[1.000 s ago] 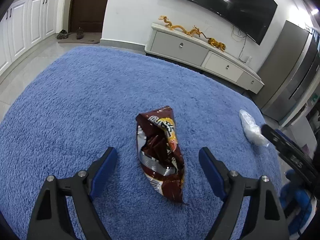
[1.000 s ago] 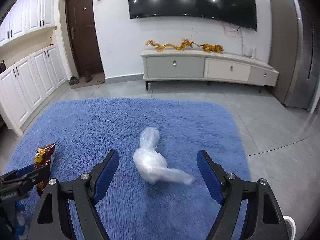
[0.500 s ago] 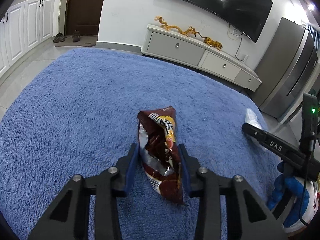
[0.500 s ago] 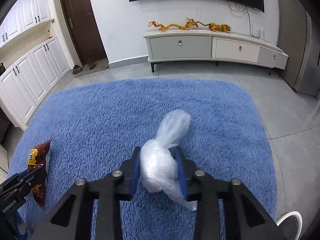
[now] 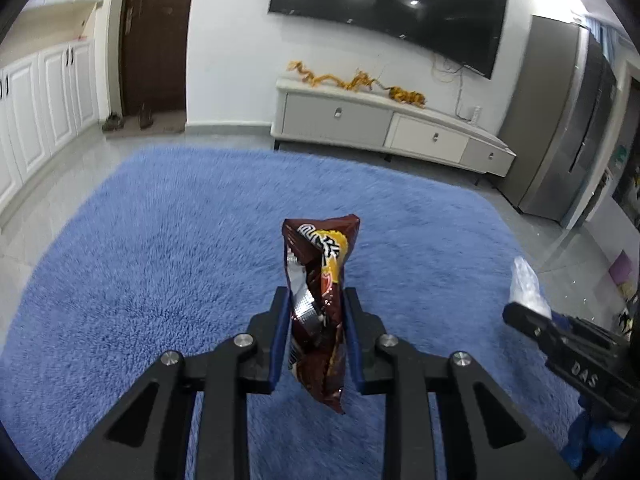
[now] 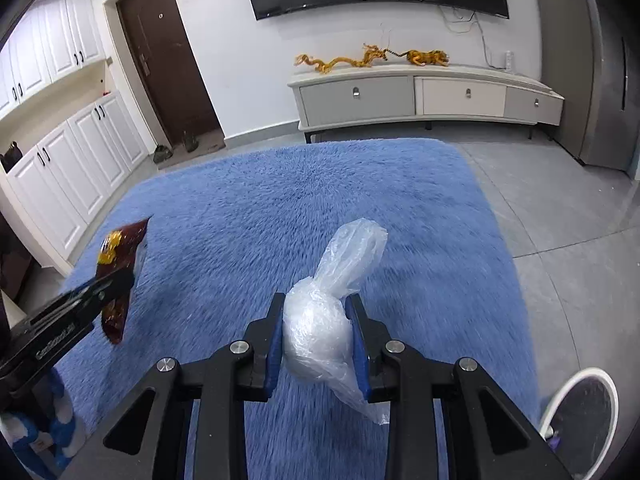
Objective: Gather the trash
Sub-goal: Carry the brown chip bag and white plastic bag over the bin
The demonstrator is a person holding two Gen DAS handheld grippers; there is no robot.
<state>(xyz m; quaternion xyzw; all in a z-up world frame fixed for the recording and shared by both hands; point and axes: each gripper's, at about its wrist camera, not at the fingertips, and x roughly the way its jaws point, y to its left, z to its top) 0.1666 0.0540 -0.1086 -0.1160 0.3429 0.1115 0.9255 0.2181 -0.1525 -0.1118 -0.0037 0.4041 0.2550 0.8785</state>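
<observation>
Two pieces of trash are in hand, one per tool. The left tool (image 5: 316, 344) is pressed together on a brown snack wrapper (image 5: 320, 304); its blue pads pinch the wrapper at its lower half. The wrapper's long axis runs upright, straight out ahead of the tool, with the printed end uppermost and the torn end hanging below the pads, clear of the blue rug (image 5: 160, 240).

The right tool (image 6: 318, 340) is pinching a crumpled clear plastic bag (image 6: 320, 328). The pads bear on the balled body of the bag, its twisted neck rises up and to the right, and a loose tail hangs below, also off the rug.

The relation that governs the coming move, by judgement, is the white round bin (image 6: 580, 408): only its rim shows, at the lower right corner of the right wrist view, off the rug edge on the grey floor. It lies just beside the right tool and well apart from the left one, so the right hand is the nearer.

Count: one wrapper, one bag, one bin, two tools. No further trash is visible on the rug.
</observation>
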